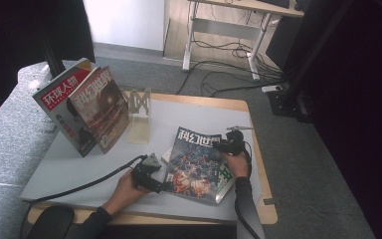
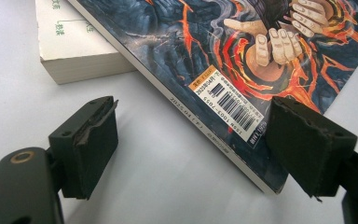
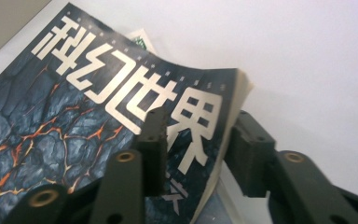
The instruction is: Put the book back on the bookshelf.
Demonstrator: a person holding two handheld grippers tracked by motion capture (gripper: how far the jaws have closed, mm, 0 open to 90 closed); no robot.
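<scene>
1. At the far left of the table (image 1: 69, 164), 2 magazines (image 1: 82, 104) stood leaning by a clear stand (image 1: 139, 117), well apart from the work.
2. The left gripper (image 1: 160, 186) lay low at the near left corner of the dark magazine (image 1: 196, 164), which rested flat on a book (image 2: 70, 51) near the table's front edge.
3. In the left gripper view its jaws stood wide and unclamped: 1 pad (image 2: 91, 140) sat on bare table, the other (image 2: 307, 142) just over the cover's corner by the barcode (image 2: 228, 105), pinching nothing.
4. The right gripper (image 1: 227, 146) sat at the magazine's far right edge.
5. In the right gripper view 1 jaw lay over the cover's white title, the other under the page block, and that edge curled up between them. The jaws were partly closed around the edge; I could not tell whether the pads had bitten yet.
6. To lift well, I judged, the right should close fully on the whole thickness, not just the cover, then rise slowly.
7. The left should steady the near corner or the book below, so that nothing slides.
</scene>
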